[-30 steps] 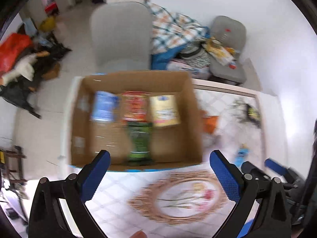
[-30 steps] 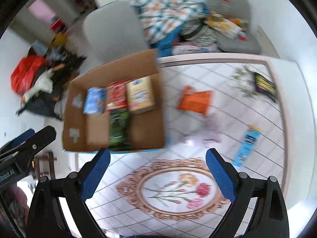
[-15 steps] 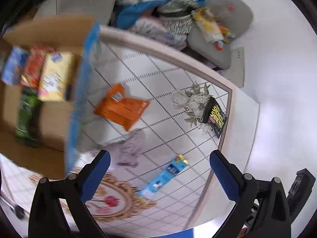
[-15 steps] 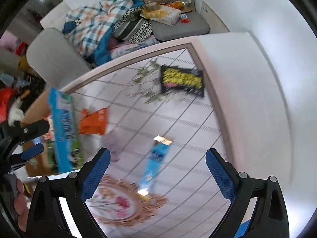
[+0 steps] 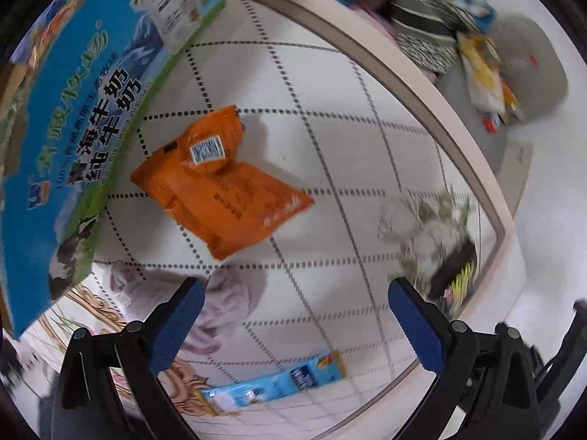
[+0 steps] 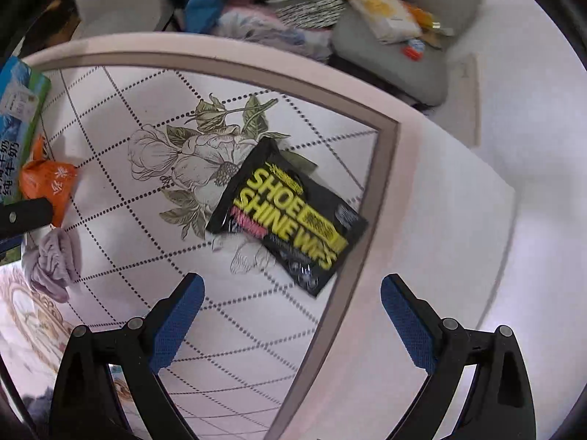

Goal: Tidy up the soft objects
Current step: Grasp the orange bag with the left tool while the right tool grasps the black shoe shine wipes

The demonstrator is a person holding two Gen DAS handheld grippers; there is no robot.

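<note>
A: Left tongs (image 5: pixel 293 315)?
B: Spread wide, nothing between the blue pads (image 5: pixel 183 315). They hang over the worktop (image 5: pixel 330 139), white cloth with a dotted grid.

A: Right tongs (image 6: pixel 290 308)?
B: Also spread, empty. Pointed at the worktop's corner, near its grey border.

A: Soft things, where?
B: Orange pouch (image 5: pixel 220 179) lies flat on the cloth, barcode label up, just beside the blue milk carton box (image 5: pixel 69 139) at the left. Lilac cloth bundle (image 5: pixel 227 304) sits crumpled below the pouch, partly behind the left pad in the left wrist view. In the right wrist view it's at the far left edge, under the orange pouch's tip.

A: Anything else on the cloth?
B: Black wipes pack (image 6: pixel 290 216), yellow "SHOE SHINE" lettering, lying tilted on the printed flower pattern (image 6: pixel 190 154), close to the corner border. It's blurred in the left view. Light blue flat packet (image 5: pixel 279 385) lies near the bottom of the left view, between the two pads, next to the gold oval print.

A: Is the wipes pack touching the border?
B: Its lower corner reaches right up to it; can't tell if it overlaps.

A: Beyond the worktop?
B: Grey chair cushion (image 6: pixel 422 44) with a yellow packet on it, and a pile of striped and checked fabric (image 6: pixel 293 3) next to it. The dark bar at the left edge of the right view looks like part of the other tool.
</note>
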